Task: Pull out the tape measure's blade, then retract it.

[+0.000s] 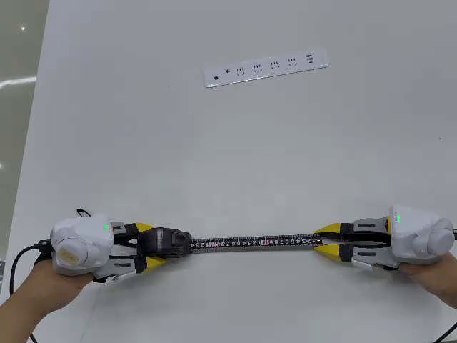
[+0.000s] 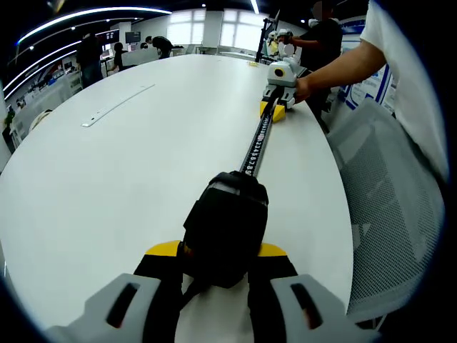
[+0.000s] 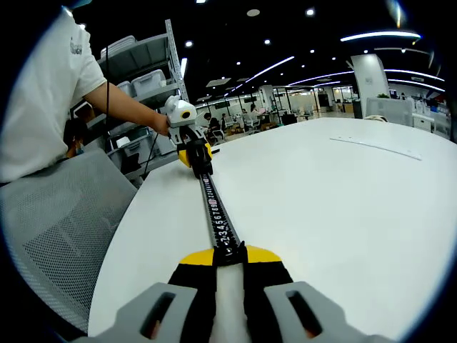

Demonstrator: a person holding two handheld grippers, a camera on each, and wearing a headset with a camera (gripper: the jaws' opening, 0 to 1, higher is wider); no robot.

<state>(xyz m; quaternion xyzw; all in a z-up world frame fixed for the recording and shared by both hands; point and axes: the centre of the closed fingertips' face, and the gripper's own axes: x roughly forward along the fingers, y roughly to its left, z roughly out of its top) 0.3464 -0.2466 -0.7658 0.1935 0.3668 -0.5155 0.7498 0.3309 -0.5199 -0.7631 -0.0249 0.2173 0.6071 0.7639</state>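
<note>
The tape measure case (image 1: 166,243) sits clamped between the jaws of the left gripper (image 1: 148,245), low on the white table (image 1: 214,157). From the case its blade (image 1: 250,242) runs flat (numbers up) to the right gripper (image 1: 323,241), whose jaws are pinched on the blade's end. A power strip (image 1: 265,68) lies well beyond the case.
</note>
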